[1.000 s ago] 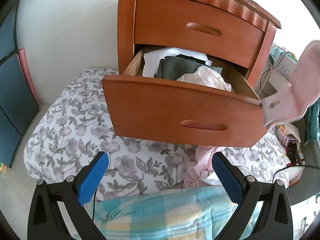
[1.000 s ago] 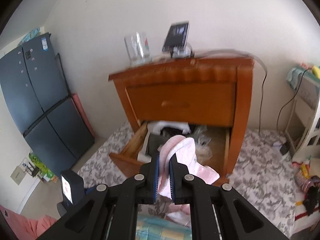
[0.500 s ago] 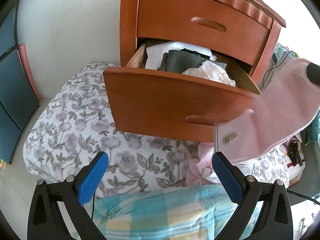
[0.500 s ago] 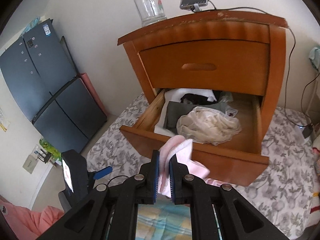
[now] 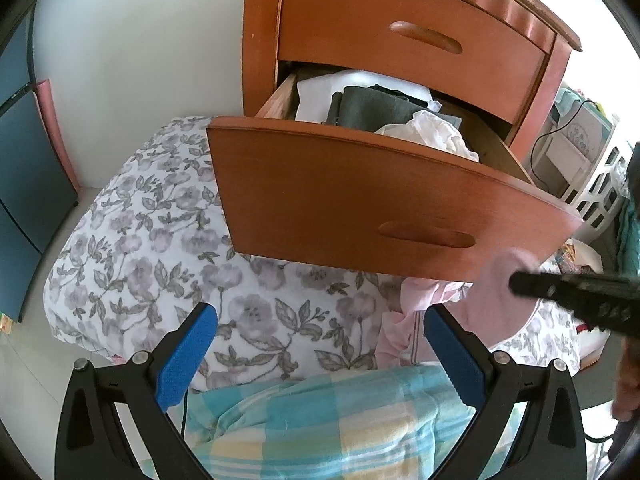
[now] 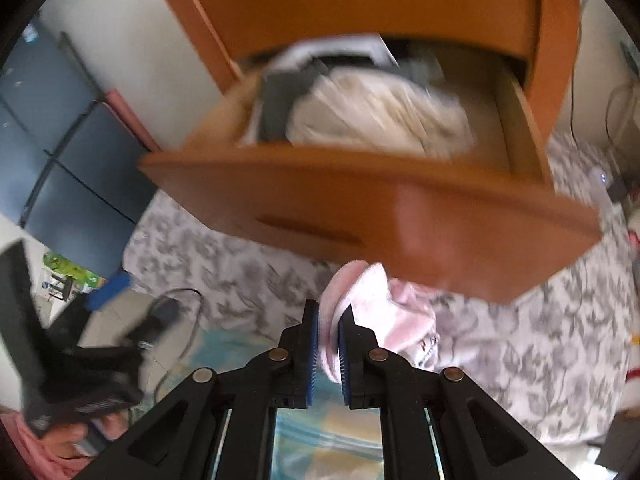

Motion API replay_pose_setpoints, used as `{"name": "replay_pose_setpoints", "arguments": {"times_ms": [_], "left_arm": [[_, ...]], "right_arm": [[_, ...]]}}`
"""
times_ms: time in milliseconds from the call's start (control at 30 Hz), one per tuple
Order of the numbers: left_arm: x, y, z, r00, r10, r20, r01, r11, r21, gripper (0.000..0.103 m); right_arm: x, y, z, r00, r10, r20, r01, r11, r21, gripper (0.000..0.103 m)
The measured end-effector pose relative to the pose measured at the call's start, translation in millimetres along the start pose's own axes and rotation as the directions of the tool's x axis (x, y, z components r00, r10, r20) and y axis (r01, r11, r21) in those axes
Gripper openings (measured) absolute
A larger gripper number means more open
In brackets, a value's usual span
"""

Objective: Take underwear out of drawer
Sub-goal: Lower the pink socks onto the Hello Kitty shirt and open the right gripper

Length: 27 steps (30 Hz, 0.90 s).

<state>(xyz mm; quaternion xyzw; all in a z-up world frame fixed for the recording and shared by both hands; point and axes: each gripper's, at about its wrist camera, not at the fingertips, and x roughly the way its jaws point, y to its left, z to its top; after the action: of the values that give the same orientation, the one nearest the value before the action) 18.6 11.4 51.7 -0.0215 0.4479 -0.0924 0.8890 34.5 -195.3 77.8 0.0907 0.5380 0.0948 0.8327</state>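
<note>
Underwear, a pale pink soft cotton piece (image 6: 362,300), sits pinched between the blue pads of the right gripper (image 6: 329,350), jaws clenched on it. It hangs just below the front panel of the open lower wooden drawer (image 5: 360,204), outside it, above a heap of more pink cloth (image 5: 404,320) lying on the grey-flowered white bedspread (image 5: 160,248). Right wrist view is motion-blurred; drawer contents there read only as a cream crumpled bundle (image 6: 380,112) beside something dark. Left view is sharper: a dark grey folded garment (image 5: 372,108) and white cloth behind the panel; drawer floor mostly hidden. Left gripper (image 5: 320,354), below the drawer, stands wide apart, nothing between its pads. Right gripper's tip enters the left view at the right, partly cut off by the edge.
</note>
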Motion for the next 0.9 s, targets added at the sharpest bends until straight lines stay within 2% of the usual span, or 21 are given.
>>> {"name": "replay_pose_setpoints", "arguments": {"times_ms": [133,267,400,700,800,867,900], "left_arm": [[5,2,-1,1.0,-0.002,-0.019,0.002,1.0,-0.009,0.103],[8,-2,-2,1.0,-0.004,-0.027,0.004,1.0,0.007,0.103],[9,-2,-2,0.999,-0.001,-0.033,0.002,1.0,0.011,0.103],[13,-4,-2,0.999,0.003,-0.046,-0.002,1.0,0.017,0.103],[16,-5,-2,0.999,0.003,-0.054,-0.002,1.0,0.022,0.103],[18,-5,-3,0.998,0.004,-0.062,-0.002,1.0,0.022,0.103],[18,-5,-3,0.998,0.004,-0.064,-0.003,1.0,0.022,0.103]], "right_arm": [[15,-9,-3,0.999,-0.029,-0.037,0.03,1.0,0.004,0.01],[42,-17,-9,0.993,-0.05,-0.11,0.052,0.999,0.014,0.011],[62,-20,-21,0.985,-0.047,-0.169,0.052,0.998,0.025,0.01],[63,-16,-24,0.984,-0.04,-0.176,0.045,0.999,0.023,0.014],[59,-13,-23,0.986,-0.038,-0.165,0.041,0.999,0.015,0.03],[56,-13,-21,0.987,-0.044,-0.154,0.046,0.999,0.01,0.044],[54,-13,-20,0.988,-0.046,-0.146,0.048,0.999,0.013,0.045]]}}
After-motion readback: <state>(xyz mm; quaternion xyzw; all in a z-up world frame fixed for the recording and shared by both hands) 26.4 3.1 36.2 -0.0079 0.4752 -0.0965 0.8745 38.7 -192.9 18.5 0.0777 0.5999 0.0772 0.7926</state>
